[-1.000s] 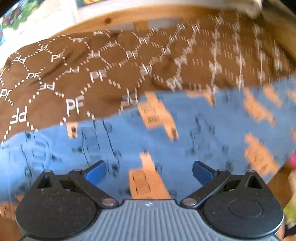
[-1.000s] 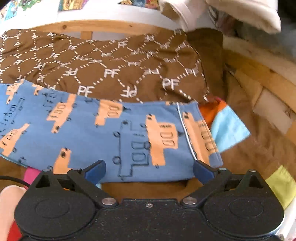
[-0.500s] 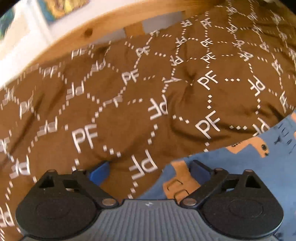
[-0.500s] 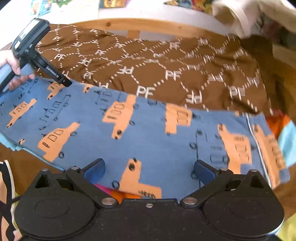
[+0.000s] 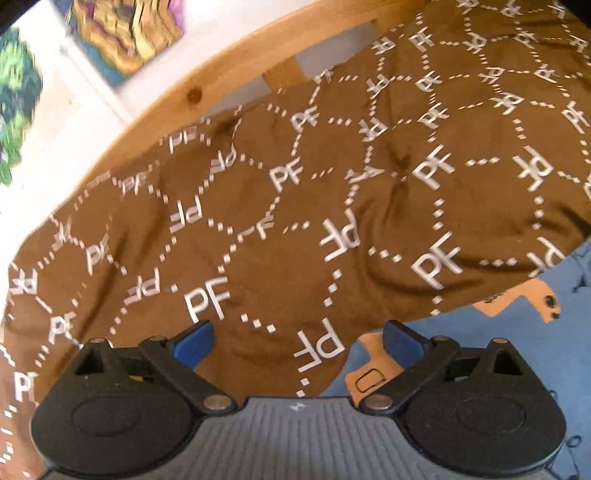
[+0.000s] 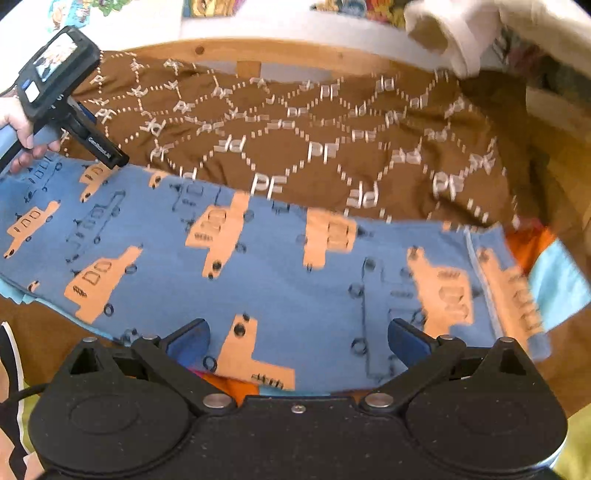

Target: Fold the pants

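Observation:
Blue pants (image 6: 288, 280) printed with orange trucks lie spread flat, left to right, across a brown blanket (image 6: 332, 140) with white PF lettering. My right gripper (image 6: 298, 338) hovers open over their near edge, nothing between its blue pads. In the left wrist view only a corner of the pants (image 5: 509, 354) shows at lower right. My left gripper (image 5: 298, 341) is open over that far left corner, its right pad above the fabric edge and its left pad above the blanket (image 5: 295, 206). In the right wrist view the left gripper (image 6: 112, 160) is held by a hand (image 6: 16, 125).
A wooden bed rail (image 6: 280, 55) runs behind the blanket, with a white wall and colourful pictures (image 5: 125, 33) beyond. Orange and light blue cloth (image 6: 546, 258) pokes out under the pants' right end. White cloth (image 6: 461, 33) hangs at upper right.
The left gripper has swung left off the middle of the pants to their far left corner. The right gripper has pulled back and left, so more of the pants shows.

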Demonstrator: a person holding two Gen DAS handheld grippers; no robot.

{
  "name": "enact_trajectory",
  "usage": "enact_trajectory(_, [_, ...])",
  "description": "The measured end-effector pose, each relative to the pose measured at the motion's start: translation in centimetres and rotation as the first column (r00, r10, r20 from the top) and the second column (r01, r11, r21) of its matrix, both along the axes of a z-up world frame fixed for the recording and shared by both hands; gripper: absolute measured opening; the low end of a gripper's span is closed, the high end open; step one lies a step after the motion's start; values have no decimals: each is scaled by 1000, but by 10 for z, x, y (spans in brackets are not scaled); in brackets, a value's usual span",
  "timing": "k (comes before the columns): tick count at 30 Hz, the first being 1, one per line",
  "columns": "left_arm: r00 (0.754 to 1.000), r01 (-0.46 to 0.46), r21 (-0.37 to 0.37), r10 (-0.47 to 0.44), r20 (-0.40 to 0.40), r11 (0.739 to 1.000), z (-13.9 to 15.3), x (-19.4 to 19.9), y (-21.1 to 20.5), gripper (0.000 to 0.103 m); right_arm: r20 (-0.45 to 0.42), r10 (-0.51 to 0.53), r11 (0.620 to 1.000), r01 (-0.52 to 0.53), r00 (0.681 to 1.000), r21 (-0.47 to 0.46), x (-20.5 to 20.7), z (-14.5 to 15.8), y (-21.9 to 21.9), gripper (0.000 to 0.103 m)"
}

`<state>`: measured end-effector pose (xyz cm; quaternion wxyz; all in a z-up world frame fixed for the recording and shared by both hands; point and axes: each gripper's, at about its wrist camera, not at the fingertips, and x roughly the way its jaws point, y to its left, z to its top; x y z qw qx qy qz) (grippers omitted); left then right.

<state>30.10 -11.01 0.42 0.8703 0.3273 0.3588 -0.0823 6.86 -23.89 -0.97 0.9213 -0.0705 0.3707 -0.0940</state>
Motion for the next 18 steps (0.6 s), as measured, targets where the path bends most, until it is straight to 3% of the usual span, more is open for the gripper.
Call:
enact_trajectory(5, [997,72,38,-73,25,997,12,-28,-30,103,49,-7,999,9,999,-32,-2,12,-8,102])
enact_trajectory(11, [984,180,-69,-181,-7,981,26,-61,-77,103,50,-94,995,96,994,-36,-12,12,-32,102])
enact_trajectory(15, [958,279,-110,-285,-41,954,10,-84,-116,103,40,-152,988,154,988,-35,-21,8,-48,102])
enact_trajectory(18, [935,338,-86,-345,-86,937,-22,-100,-143,103,16,-201,980,201,979,4,-27,3,-62,102])
